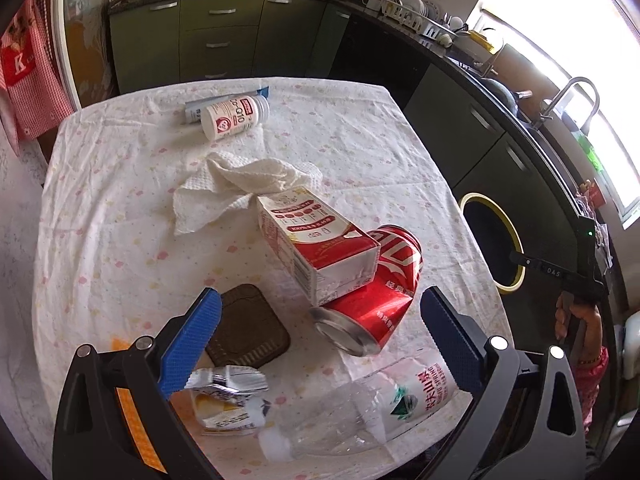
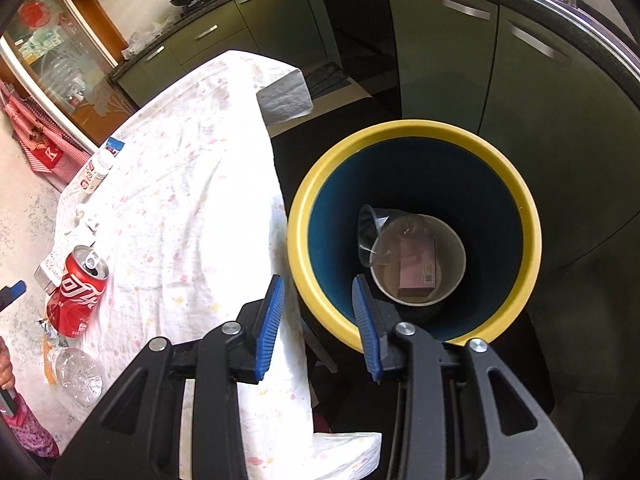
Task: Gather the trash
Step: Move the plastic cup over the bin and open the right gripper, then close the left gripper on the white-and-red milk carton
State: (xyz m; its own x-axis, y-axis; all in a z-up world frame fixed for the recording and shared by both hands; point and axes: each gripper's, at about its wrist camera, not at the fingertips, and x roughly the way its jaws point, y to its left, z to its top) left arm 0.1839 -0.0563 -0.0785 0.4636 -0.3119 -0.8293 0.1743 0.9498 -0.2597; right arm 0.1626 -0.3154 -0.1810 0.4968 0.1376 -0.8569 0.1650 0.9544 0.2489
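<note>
In the left wrist view my left gripper [image 1: 320, 294] stands open above the table's trash. Between its blue pads lie a dented red can [image 1: 376, 300] and a red-and-white carton [image 1: 316, 248] leaning on it. A brown square piece [image 1: 248, 326], a crumpled foil wrapper [image 1: 228, 392] and a clear plastic bottle [image 1: 360, 420] lie close below. In the right wrist view my right gripper [image 2: 318, 280] is open with nothing between its pads, at the near rim of the yellow-rimmed bin [image 2: 400, 128]. Inside the bin sit a white paper cup [image 2: 452, 276], a pink box [image 2: 418, 268] and a clear plastic cup [image 2: 376, 236].
A crumpled paper towel [image 1: 240, 184], a white pill bottle [image 1: 232, 116] and a blue tube [image 1: 196, 110] lie farther back on the flowered tablecloth [image 1: 120, 220]. The bin [image 1: 492, 240] stands on the floor right of the table. Green kitchen cabinets [image 1: 224, 40] line the back and right.
</note>
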